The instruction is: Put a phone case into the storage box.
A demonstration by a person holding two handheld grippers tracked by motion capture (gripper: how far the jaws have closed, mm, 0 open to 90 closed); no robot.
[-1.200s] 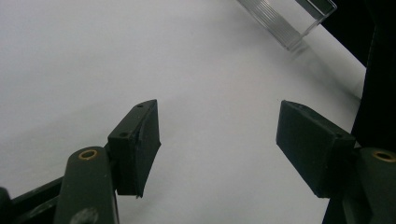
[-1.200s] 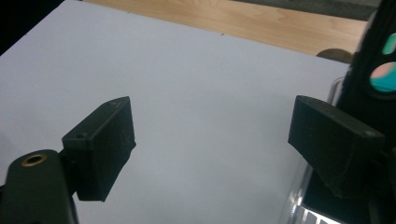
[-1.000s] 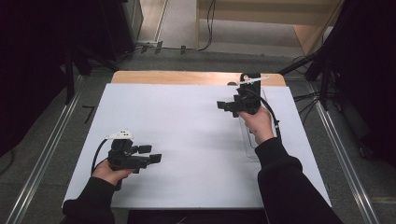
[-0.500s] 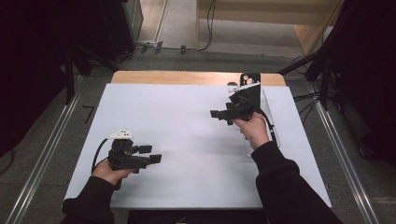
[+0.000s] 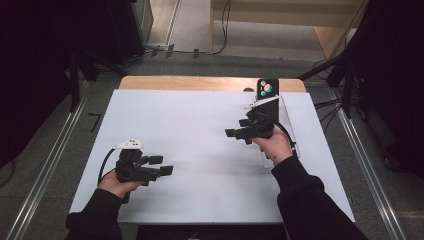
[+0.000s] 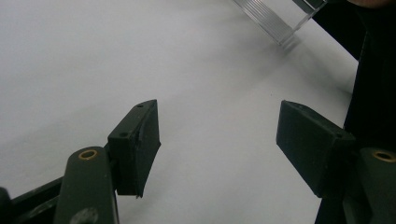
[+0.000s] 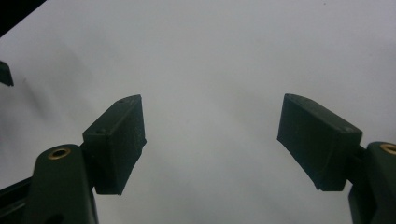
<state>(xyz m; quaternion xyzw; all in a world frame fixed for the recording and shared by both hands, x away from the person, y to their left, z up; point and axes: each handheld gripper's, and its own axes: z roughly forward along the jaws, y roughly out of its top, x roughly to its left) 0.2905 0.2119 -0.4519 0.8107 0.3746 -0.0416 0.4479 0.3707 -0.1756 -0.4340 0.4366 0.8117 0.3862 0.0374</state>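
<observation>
Two grippers, one per hand. Left gripper [image 5: 162,165]: near table's [image 5: 200,125] front left, jaws well apart, nothing between. Right gripper [image 5: 234,129]: right of centre, jaws apart, just been closing somewhat, nothing between. One clear acrylic stand [image 5: 285,120] behind right hand. One black phone [image 5: 267,88] with teal lenses propped upright at stand's far end.

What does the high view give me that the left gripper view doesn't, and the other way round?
High view alone: the phone standing at the far end of the clear stand, and the right tongs held open above the white tabletop. Left gripper view alone: the stand's ribbed corner close up. Both: the left tongs open, nothing between them.
</observation>
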